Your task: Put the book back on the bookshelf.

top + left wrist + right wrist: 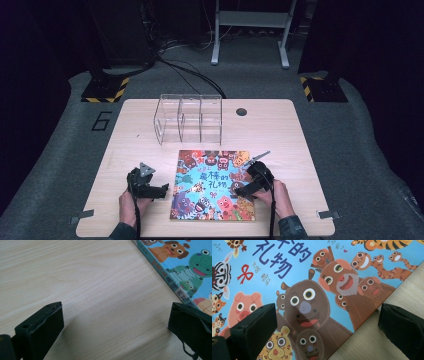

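Note:
A colourful picture book (pixel 212 186) with cartoon animals on a blue cover lies flat on the wooden table (pixel 285 130), near its front edge. My left gripper (pixel 161 190) rests on the table just left of the book, open, with bare wood between its jaws; the book's spine (pixel 172 277) runs past the right jaw. My right gripper (pixel 242 190) hovers over the book's right edge, open, one jaw above the cover (pixel 312 302) and the other above the table beside it.
A clear acrylic rack (pixel 188 118) with three compartments stands upright behind the book at the table's middle back. A round hole (pixel 241 111) sits in the tabletop near the far edge. Bare wood lies to the left and right of the book.

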Available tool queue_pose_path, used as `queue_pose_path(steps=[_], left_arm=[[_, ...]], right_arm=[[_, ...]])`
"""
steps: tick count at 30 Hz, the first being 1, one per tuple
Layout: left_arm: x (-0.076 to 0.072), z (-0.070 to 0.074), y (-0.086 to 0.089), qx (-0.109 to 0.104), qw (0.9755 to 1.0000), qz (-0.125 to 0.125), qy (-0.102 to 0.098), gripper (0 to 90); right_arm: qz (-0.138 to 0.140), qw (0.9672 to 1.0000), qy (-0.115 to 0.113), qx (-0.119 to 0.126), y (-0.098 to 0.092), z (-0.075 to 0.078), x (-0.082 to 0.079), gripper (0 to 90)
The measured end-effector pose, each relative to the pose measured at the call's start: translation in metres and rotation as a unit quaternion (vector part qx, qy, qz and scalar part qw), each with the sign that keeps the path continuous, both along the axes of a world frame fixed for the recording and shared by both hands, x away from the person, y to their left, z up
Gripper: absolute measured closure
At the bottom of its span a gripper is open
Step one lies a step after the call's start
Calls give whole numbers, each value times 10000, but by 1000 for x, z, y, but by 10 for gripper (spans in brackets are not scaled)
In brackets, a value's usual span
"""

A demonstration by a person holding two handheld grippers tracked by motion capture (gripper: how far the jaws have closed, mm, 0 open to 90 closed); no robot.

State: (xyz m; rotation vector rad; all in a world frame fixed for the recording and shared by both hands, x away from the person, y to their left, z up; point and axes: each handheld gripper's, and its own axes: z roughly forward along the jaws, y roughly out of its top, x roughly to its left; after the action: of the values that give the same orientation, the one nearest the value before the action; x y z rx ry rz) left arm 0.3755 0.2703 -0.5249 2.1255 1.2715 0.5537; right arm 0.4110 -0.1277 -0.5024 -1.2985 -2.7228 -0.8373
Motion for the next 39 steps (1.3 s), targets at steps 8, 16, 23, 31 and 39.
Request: queue_pose_path(steps=[8, 16, 23, 31, 39], left_arm=[[2, -1, -8, -28, 10000, -69, 35, 0], [3, -1, -15, -32, 9998, -147, 108, 0], [3, -1, -15, -69, 9998, -131, 124, 1], [3, -1, -15, -95, 9998, -149, 94, 0], [2, -2, -14, -104, 9998, -155, 60, 0]], right_arm=[[4, 9998, 41, 205, -3, -1, 1, 0], [98, 9992, -58, 386, -7, -3, 0, 0], [95, 9975, -94, 691, -13, -5, -1, 0], [94, 9959, -129, 888, -17, -7, -1, 0], [16, 9935, -97, 1130, -21, -5, -2, 0]])
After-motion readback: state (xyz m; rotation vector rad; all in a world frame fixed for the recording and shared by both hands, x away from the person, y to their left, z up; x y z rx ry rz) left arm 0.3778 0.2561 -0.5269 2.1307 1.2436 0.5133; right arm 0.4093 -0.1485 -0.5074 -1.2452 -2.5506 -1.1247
